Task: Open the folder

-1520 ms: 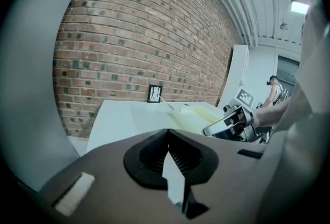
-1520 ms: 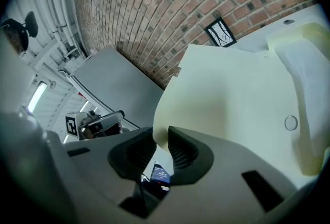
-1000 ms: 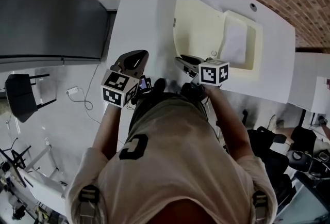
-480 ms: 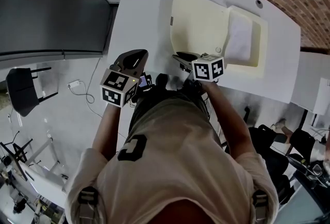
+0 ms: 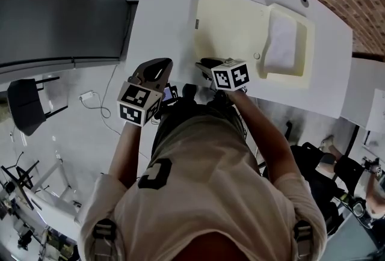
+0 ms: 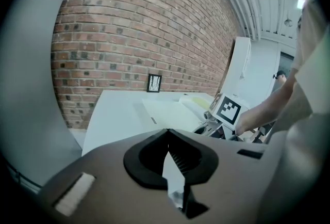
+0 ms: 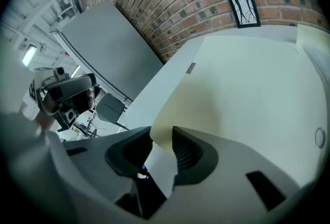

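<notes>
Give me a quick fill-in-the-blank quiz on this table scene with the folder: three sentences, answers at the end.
1. The table under the folder is ____ in colour.
2. The wall behind the table is built of ____.
3. The left hand-held gripper is empty, and its jaws are ____.
Missing words: white; brick; shut.

Lighting: bright, even, overhead; soft shadow across folder (image 7: 247,89). Gripper views: heavy fisheye bending, black vignetted corners, blurred foreground.
</notes>
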Demonstrator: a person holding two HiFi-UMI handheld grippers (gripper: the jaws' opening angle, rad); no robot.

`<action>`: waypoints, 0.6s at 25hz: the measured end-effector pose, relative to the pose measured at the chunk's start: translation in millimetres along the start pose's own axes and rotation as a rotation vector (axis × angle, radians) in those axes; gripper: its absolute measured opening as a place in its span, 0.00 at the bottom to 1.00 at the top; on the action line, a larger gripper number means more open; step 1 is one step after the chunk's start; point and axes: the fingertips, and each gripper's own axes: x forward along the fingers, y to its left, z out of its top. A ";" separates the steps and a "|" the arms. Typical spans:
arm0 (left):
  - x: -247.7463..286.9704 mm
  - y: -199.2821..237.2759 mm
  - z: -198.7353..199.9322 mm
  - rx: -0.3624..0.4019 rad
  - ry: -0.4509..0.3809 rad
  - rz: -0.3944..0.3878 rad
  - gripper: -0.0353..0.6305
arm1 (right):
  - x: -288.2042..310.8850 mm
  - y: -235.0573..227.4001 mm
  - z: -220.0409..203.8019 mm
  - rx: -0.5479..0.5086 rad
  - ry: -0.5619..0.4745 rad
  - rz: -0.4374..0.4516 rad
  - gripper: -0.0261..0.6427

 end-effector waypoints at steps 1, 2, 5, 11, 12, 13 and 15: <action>-0.6 1.2 0.4 0.000 -0.003 0.000 0.06 | 2.0 0.1 -0.8 0.002 0.005 -0.001 0.20; -1.5 2.0 0.6 -0.003 -0.005 0.001 0.06 | 3.8 0.5 -1.9 0.002 0.011 -0.004 0.21; -4.0 3.5 0.1 -0.019 -0.007 0.001 0.06 | 11.1 2.1 -5.6 -0.014 0.034 -0.015 0.23; -6.4 4.3 -3.6 -0.017 -0.006 0.002 0.06 | 22.4 -1.1 -9.9 -0.022 0.054 -0.018 0.25; -7.4 4.6 -5.3 -0.020 -0.004 0.004 0.06 | 23.1 -1.6 -10.4 -0.022 0.054 -0.018 0.25; -8.6 5.3 -6.7 -0.020 -0.003 0.006 0.06 | 23.7 -1.8 -11.0 -0.021 0.056 -0.017 0.25; -10.8 6.5 -8.8 -0.020 -0.004 0.011 0.06 | 25.2 -1.7 -12.0 -0.015 0.064 -0.012 0.25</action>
